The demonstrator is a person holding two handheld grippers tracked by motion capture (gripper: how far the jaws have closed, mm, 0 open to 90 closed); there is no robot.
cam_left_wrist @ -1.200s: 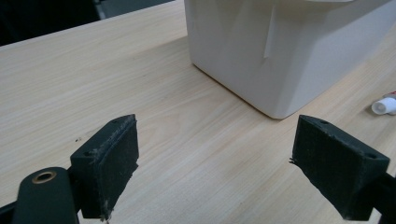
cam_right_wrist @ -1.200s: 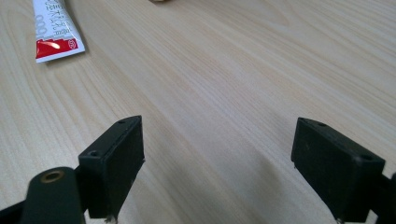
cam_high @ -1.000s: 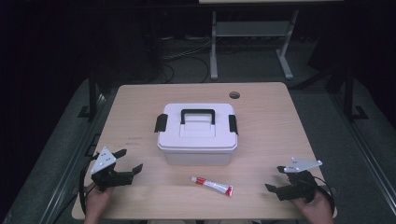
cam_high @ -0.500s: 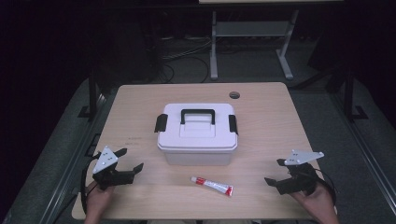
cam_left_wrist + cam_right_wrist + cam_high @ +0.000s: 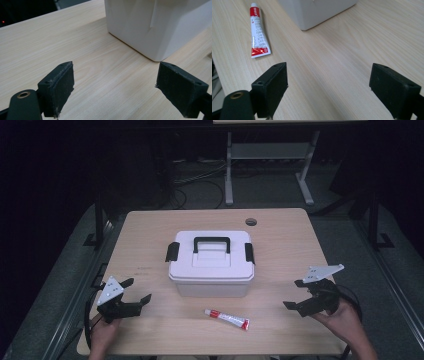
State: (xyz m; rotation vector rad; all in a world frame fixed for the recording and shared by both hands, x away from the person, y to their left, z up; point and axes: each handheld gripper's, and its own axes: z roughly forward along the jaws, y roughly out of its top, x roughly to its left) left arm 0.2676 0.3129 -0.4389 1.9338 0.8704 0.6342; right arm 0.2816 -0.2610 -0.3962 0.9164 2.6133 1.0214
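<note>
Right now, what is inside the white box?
The white box is shut: its lid, black handle and side latches show. Its contents are hidden.

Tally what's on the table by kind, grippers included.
White storage box with black handle, lid shut: 1
Red-and-white tube: 1
Handheld grippers, left gripper and right gripper, both open: 2
Total: 4

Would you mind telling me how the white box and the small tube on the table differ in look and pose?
The white box is large and blocky and stands upright, with a black handle and black latches; the tube is small and slim and lies flat, white with red ends. The box sits mid-table; the tube lies in front of it, nearer the person. Both rest on the wooden table, untouched by either tool.
</note>
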